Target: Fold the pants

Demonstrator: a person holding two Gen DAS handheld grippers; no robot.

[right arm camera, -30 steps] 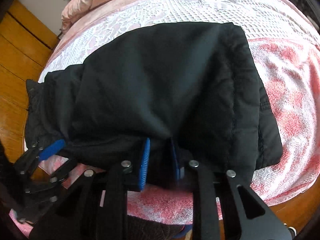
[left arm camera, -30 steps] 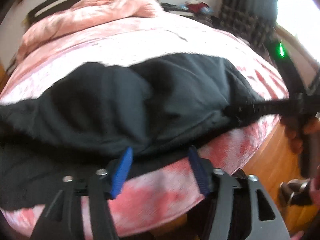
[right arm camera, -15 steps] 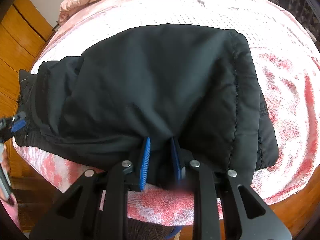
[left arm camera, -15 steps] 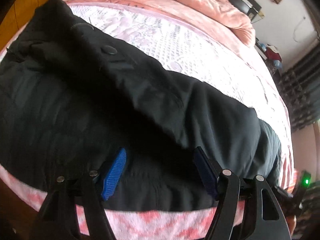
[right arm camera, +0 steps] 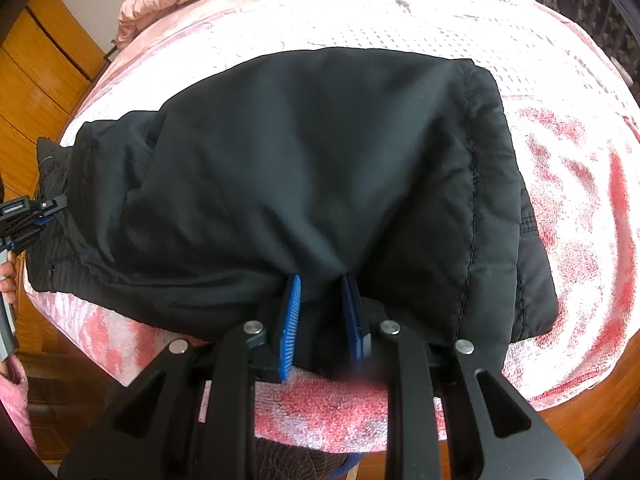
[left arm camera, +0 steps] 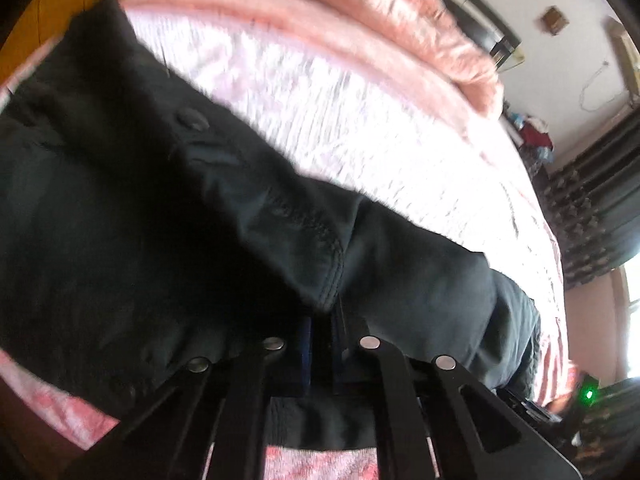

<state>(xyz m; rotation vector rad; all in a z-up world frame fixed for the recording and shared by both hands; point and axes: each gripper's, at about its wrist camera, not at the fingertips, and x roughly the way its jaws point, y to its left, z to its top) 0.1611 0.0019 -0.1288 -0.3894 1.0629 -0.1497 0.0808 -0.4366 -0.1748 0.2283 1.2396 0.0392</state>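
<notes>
since the earlier frame the left claw [left arm camera: 320, 344] has travelled along the near edge of the bed [right arm camera: 580, 184] to the waist end of the pants [right arm camera: 320, 168] and its jaws, then wide apart, have come together; they now sit shut on a fold of the black fabric, the blue pads almost buried in it. the right claw [right arm camera: 320, 312] has not shifted: its blue pads [right arm camera: 291, 320] stand narrowly apart and pinch the near edge of the pants.

the pants lie folded across the near part of the bed, in a broad black slab. their near edge runs just inside the bed's edge; the stitched end, away from the waist, stops well short of the bed's side, with open pink-and-white towelling beyond it. past the far edge of the pants the white textured cover is bare up to a bunched pink quilt [left arm camera: 400, 12] at the head of the bed.

wooden floor [right arm camera: 592, 392] shows beside the bed at the stitched end of the pants, wooden cupboards [right arm camera: 36, 64] at the waist end. dark curtains [left arm camera: 592, 216] hang past the bed's far side.

in the right wrist view the left claw is a small black shape at the picture's edge, touching the waistband; a hand [right arm camera: 8, 276] behind it is cut off. the left wrist view is blurred, and the waistband's detail cannot be made out there.
</notes>
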